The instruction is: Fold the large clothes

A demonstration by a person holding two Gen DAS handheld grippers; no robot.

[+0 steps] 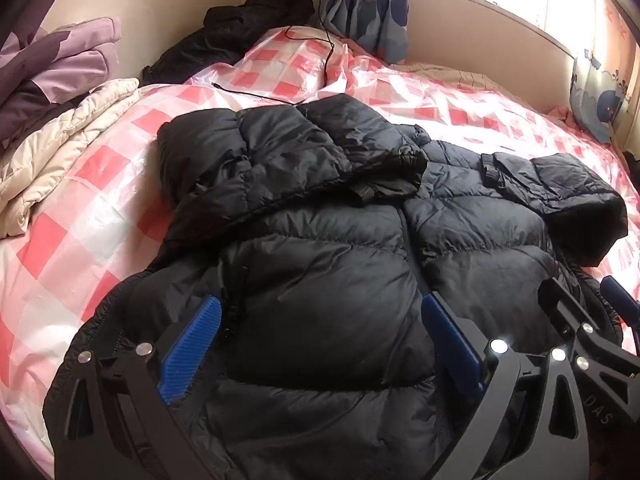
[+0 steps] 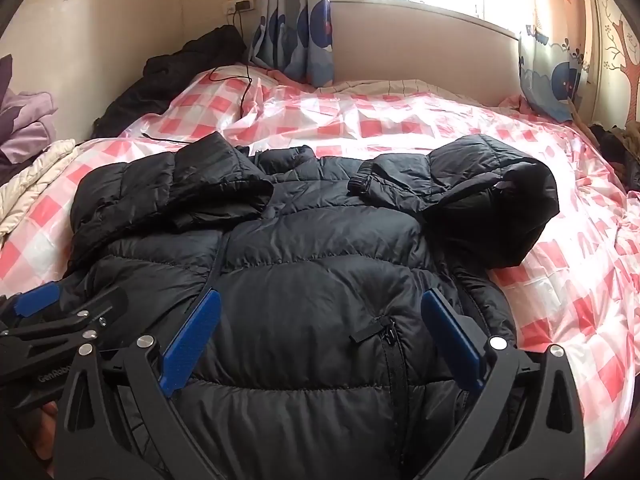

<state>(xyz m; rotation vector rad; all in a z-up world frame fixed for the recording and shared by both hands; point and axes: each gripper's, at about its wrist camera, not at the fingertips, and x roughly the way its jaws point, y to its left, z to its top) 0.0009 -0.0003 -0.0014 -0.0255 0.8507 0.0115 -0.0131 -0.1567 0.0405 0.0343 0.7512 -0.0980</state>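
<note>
Across the middle of a bed covered in a glossy pink-and-white checked sheet lies a black quilted puffer jacket, front up, zip running down its centre. Both sleeves are folded inward over the chest, and the hood flops toward the bed's right edge. Near the hem, the left gripper and right gripper hover side by side, blue-padded jaws spread wide over the puffy fabric, gripping nothing.
</note>
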